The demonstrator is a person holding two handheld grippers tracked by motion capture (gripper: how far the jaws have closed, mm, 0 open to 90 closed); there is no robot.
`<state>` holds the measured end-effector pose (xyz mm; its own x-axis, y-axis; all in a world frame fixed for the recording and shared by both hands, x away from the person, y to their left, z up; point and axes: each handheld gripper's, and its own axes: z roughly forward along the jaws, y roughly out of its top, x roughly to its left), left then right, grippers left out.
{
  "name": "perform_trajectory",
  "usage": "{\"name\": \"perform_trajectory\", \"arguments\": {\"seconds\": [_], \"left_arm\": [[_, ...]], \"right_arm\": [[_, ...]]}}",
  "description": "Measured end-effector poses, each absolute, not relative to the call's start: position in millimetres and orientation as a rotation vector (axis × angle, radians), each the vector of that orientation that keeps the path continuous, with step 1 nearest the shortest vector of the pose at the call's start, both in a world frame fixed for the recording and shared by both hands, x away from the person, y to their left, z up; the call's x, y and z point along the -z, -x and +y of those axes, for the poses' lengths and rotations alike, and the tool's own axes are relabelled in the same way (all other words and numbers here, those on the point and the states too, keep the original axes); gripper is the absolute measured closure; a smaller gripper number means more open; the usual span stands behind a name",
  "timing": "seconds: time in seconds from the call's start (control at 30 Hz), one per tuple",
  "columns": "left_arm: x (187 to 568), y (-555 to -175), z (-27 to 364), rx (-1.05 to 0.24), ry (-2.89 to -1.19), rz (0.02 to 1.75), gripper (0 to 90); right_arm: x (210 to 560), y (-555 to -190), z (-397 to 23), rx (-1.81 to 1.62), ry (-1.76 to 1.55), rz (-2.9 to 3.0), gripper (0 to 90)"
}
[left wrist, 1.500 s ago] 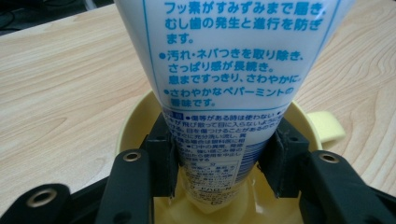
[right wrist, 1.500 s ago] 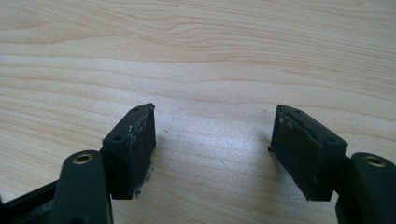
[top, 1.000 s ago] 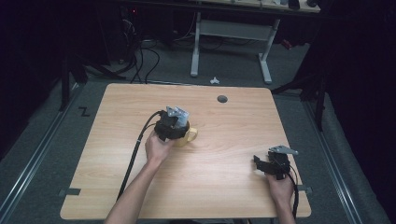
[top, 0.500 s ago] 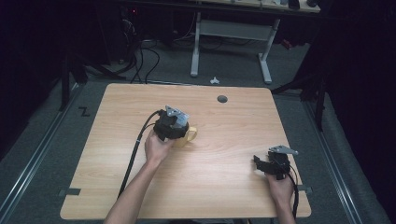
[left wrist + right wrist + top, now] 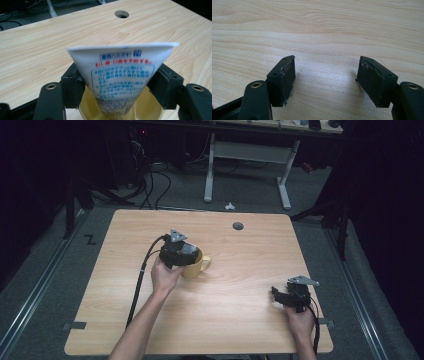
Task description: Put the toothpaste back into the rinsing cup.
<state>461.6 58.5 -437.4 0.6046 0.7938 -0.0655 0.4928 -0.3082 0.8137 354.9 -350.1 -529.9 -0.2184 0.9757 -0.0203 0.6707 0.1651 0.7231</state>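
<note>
A yellow mug stands left of the table's middle, its handle pointing right. A white tube with blue and red print stands upright in the mug, flat crimped end up. My left gripper reaches over the mug from the left. In the left gripper view the left gripper has its jaws on either side of the tube; they have just been opening, and the pads sit right at the tube's edges. My right gripper rests near the front right corner, and in its own view the right gripper is open over bare wood.
The light wooden table has a round cable hole near its far edge. The left gripper's black cable trails toward the front edge. Beyond the table are a dark floor and a desk frame.
The left gripper has shifted slightly left, so a little more of the yellow mug shows. The right gripper has stayed where it was.
</note>
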Motion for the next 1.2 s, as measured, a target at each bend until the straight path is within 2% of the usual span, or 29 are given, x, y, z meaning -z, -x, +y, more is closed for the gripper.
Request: {"name": "perform_trajectory", "arguments": {"seconds": [0.7, 1.2], "left_arm": [[422.0, -449.3, 65.5, -0.453, -1.938, 0.986, 26.6], [414.1, -441.6, 77.2, -0.437, -1.924, 0.991, 25.9]], "right_arm": [[530.0, -355.1, -350.2, -0.819, -1.552, 1.958, 31.0], [530.0, -355.1, -350.2, -0.819, -1.552, 1.958, 31.0]]}}
